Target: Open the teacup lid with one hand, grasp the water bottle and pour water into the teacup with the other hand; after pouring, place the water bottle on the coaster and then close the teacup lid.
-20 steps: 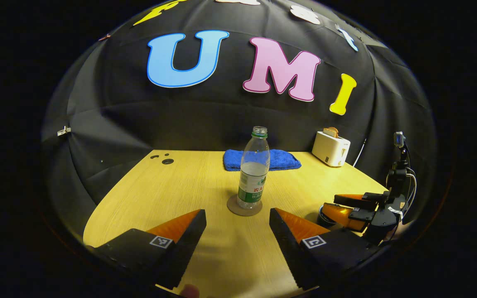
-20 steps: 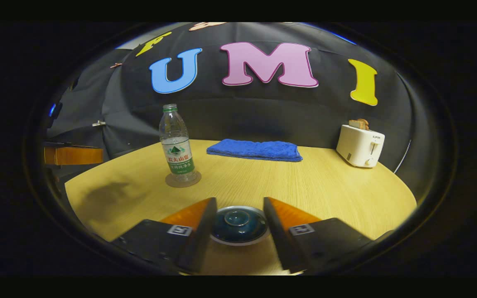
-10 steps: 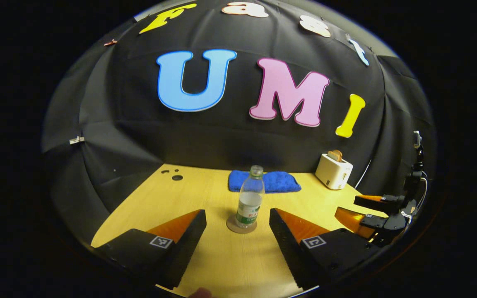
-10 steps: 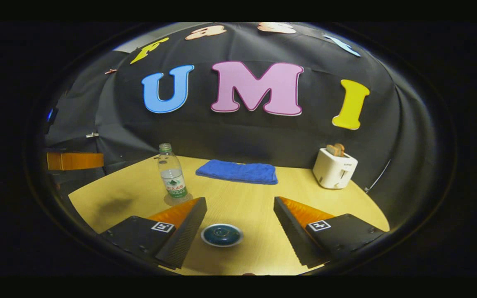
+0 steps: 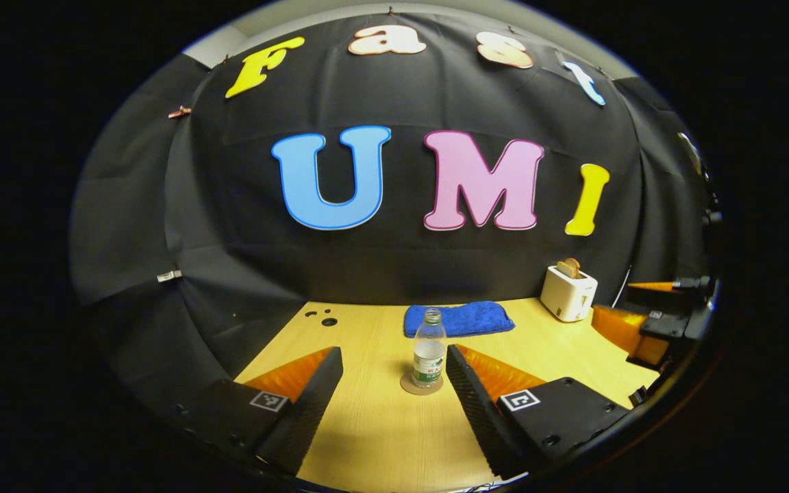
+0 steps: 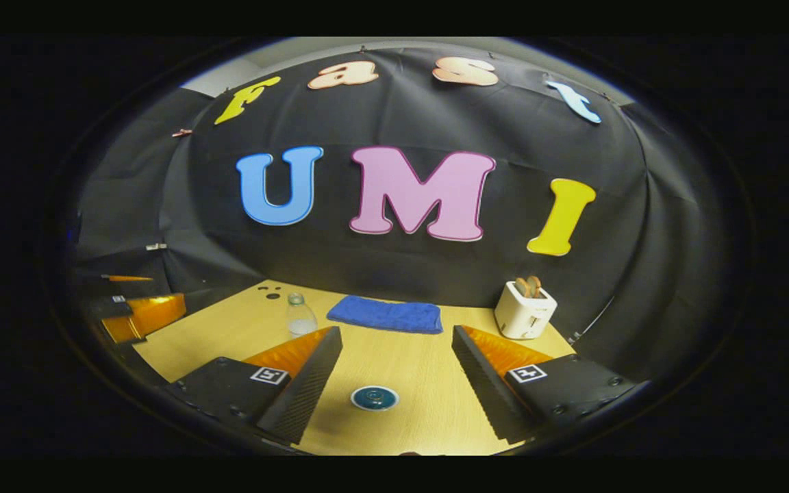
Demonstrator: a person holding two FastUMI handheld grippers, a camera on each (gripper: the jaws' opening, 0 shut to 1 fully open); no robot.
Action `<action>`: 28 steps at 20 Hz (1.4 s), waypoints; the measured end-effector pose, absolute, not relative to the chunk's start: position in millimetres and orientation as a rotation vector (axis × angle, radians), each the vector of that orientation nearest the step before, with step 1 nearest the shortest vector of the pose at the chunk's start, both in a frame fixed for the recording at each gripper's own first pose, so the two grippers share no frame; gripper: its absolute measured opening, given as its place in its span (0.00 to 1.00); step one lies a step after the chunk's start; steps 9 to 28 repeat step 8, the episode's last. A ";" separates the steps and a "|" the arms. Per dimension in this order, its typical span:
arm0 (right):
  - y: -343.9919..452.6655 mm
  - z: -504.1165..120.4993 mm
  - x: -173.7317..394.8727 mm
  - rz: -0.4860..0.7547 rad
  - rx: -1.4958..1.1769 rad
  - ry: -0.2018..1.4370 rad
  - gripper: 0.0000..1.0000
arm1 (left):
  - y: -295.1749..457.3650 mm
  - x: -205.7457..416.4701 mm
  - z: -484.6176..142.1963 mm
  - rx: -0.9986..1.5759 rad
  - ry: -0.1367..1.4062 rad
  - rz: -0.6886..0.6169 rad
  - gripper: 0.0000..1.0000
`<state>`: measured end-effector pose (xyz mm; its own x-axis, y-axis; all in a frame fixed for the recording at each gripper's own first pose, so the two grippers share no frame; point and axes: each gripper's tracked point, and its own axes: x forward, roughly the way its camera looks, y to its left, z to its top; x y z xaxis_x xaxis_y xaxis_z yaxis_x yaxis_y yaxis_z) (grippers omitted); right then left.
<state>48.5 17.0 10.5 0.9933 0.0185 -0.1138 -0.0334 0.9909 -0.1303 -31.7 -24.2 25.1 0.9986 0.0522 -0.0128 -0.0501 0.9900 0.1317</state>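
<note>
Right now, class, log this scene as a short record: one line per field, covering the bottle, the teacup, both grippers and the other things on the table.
water bottle: upright on coaster, uncapped
teacup: on table, lid on
left gripper: open, holding nothing
right gripper: open, above the teacup, holding nothing
blue towel: at the table's back
toaster: back right, bread in its slots

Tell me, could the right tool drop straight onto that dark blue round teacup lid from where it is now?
Probably yes. The right tool hangs open, and the dark blue round teacup lid lies between its fingers on bare wooden table. The clear plastic water bottle stands well off to the side.
</note>
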 end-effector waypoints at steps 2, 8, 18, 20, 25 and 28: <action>32.1 17.7 25.1 0.033 -0.136 0.094 1.00 | -26.6 -55.6 27.8 0.155 -0.005 0.036 0.96; 63.7 -12.4 -39.2 0.010 -0.067 0.118 0.98 | -9.4 -107.6 30.2 0.139 -0.053 0.004 0.96; 63.7 -12.4 -39.2 0.010 -0.067 0.118 0.98 | -9.4 -107.6 30.2 0.139 -0.053 0.004 0.96; 63.7 -12.4 -39.2 0.010 -0.067 0.118 0.98 | -9.4 -107.6 30.2 0.139 -0.053 0.004 0.96; 63.7 -12.4 -39.2 0.010 -0.067 0.118 0.98 | -9.4 -107.6 30.2 0.139 -0.053 0.004 0.96; 63.7 -12.4 -39.2 0.010 -0.067 0.118 0.98 | -9.4 -107.6 30.2 0.139 -0.053 0.004 0.96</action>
